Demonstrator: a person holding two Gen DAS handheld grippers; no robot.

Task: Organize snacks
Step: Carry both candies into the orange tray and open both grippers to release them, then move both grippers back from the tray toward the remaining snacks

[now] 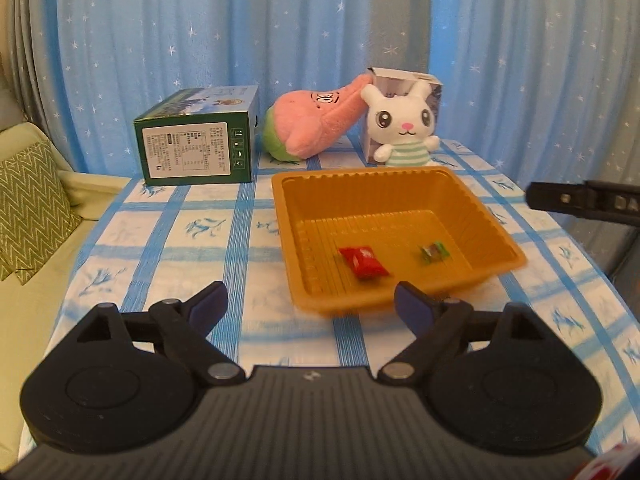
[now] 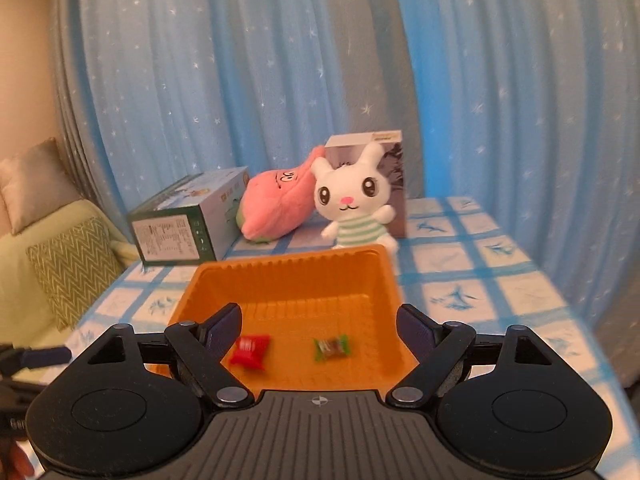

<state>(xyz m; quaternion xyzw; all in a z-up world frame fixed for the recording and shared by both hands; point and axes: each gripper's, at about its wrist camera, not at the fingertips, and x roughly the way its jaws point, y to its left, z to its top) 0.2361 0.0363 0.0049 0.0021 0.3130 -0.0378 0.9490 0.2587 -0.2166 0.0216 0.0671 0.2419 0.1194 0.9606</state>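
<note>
An orange plastic tray (image 1: 500,236) sits on the blue checked tablecloth; it also shows in the right wrist view (image 2: 384,276). Inside it lie a red wrapped candy (image 1: 363,262) (image 2: 250,351) and a green and brown wrapped candy (image 1: 434,252) (image 2: 331,347). My left gripper (image 1: 310,305) is open and empty, low over the table just in front of the tray's near left corner. My right gripper (image 2: 319,325) is open and empty, above the tray's near edge, with both candies between its fingers in view. Part of the right gripper (image 1: 580,200) shows at the right edge of the left wrist view.
At the back of the table stand a green box (image 1: 196,140) (image 2: 186,224), a pink plush (image 1: 320,120) (image 2: 276,204), a white bunny plush (image 1: 404,124) (image 2: 352,204) and a small box (image 1: 400,80) (image 2: 396,184) behind it. A sofa with a zigzag cushion (image 1: 32,208) is left. A red object (image 1: 616,464) is at the bottom right.
</note>
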